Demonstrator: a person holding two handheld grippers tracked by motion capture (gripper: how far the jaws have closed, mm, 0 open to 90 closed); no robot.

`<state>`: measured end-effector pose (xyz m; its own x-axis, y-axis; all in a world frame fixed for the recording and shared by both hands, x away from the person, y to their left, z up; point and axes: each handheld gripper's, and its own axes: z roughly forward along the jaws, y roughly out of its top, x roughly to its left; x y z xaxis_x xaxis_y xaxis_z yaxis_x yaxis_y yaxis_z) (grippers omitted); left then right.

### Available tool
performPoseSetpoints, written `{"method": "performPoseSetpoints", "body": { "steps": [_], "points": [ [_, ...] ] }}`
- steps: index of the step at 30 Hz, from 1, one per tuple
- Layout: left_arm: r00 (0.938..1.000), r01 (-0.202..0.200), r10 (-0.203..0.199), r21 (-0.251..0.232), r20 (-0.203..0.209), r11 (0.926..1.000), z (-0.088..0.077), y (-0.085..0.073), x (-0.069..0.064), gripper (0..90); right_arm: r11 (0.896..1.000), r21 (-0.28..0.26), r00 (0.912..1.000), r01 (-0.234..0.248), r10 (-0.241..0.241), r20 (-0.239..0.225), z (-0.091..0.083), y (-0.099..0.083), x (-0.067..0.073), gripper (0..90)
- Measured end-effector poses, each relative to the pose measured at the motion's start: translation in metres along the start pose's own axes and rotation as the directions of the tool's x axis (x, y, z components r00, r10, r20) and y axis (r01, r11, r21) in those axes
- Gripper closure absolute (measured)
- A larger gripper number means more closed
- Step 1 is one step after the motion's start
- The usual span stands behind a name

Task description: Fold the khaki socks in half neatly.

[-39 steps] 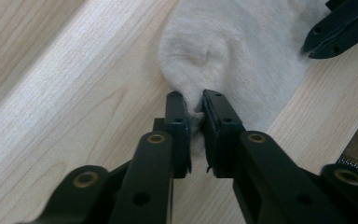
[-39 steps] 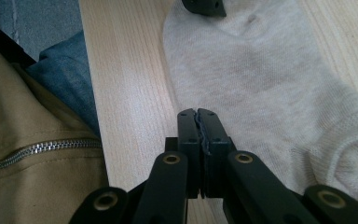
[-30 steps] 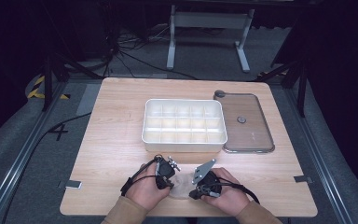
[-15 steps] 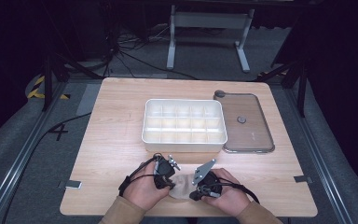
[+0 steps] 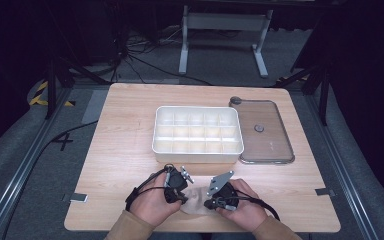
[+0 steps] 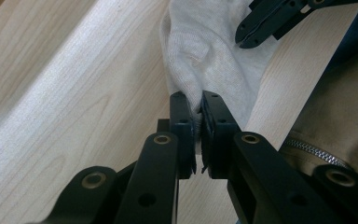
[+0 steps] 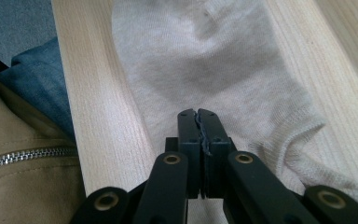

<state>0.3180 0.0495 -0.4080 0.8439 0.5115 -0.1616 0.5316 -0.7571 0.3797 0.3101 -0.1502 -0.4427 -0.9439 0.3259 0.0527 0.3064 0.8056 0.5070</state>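
Note:
A white ankle sock [image 5: 195,201] lies on the wooden table near its front edge, between my two grippers. My left gripper [image 5: 180,199] is shut on a fold at the sock's edge. In the left gripper view the cloth [image 6: 205,56] is bunched between the jaws of that gripper [image 6: 199,105]. The right gripper [image 6: 244,39] appears there at the sock's far side. My right gripper [image 5: 209,204] is shut, jaws pressed together. In its own view the right gripper's [image 7: 196,114] tips sit over the flat sock [image 7: 205,60], with no cloth visible between them.
A white compartment tray [image 5: 197,151] stands mid-table behind the hands. A clear lid [image 5: 275,142] lies flat to its right. The table's front edge is close behind the grippers, with the person's tan jacket [image 7: 23,154] just beyond it.

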Motion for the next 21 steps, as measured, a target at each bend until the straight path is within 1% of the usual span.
{"method": "performPoseSetpoints", "body": {
  "steps": [2,3,4,6,7,11,16,17,18,19,21],
  "points": [
    [1.0000,-0.001,0.001,-0.011,0.004,0.9999,-0.001,0.000,0.000,84.2,1.000,0.005,1.0000,0.002,-0.002,0.000,0.000,0.000,0.000,89.4],
    [1.0000,0.005,-0.005,-0.020,0.003,0.9998,-0.002,0.000,0.000,84.1,1.000,0.005,1.0000,0.002,-0.002,-0.004,0.000,0.000,0.000,89.4],
    [1.0000,-0.001,0.001,-0.020,0.003,0.9998,-0.003,0.000,0.000,84.1,1.000,0.004,1.0000,-0.001,0.001,0.001,0.000,0.000,0.001,89.5],
    [0.9999,0.002,-0.003,-0.035,-0.012,0.9994,-0.004,0.001,0.000,83.9,1.000,-0.001,1.0000,-0.007,0.007,0.000,0.001,0.001,0.002,89.6],
    [0.9998,-0.008,0.007,-0.040,-0.020,0.9992,-0.005,0.002,0.000,83.8,1.000,-0.003,1.0000,-0.003,0.003,0.001,0.002,0.001,0.002,89.5],
    [0.9996,-0.008,0.006,-0.078,-0.027,0.9969,-0.008,0.003,-0.003,83.8,1.000,-0.010,0.9999,0.006,-0.006,0.010,0.005,0.003,0.007,89.6],
    [0.9993,-0.023,0.020,-0.079,-0.033,0.9966,-0.012,0.004,-0.005,83.7,1.000,-0.021,1.0000,0.006,-0.006,0.002,0.004,0.002,0.007,89.5],
    [0.9996,-0.018,0.016,-0.074,-0.025,0.9971,-0.012,0.004,-0.005,83.6,1.000,-0.024,1.0000,0.002,-0.002,-0.001,0.004,0.002,0.007,89.2],
    [0.9994,-0.026,0.025,-0.060,-0.026,0.9978,-0.013,0.004,-0.004,83.6,1.000,-0.026,1.0000,-0.003,0.003,0.001,0.004,0.001,0.007,88.4],
    [0.9996,-0.017,0.015,-0.068,-0.023,0.9976,-0.012,0.004,-0.004,83.6,1.000,-0.029,0.9999,-0.010,0.010,-0.005,0.003,0.001,0.007,88.1],
    [0.9998,-0.013,0.012,-0.056,-0.017,0.9984,-0.014,0.003,-0.002,83.6,0.999,-0.035,0.9999,-0.017,0.017,0.000,-0.002,0.000,0.005,88.3]
  ]
}}
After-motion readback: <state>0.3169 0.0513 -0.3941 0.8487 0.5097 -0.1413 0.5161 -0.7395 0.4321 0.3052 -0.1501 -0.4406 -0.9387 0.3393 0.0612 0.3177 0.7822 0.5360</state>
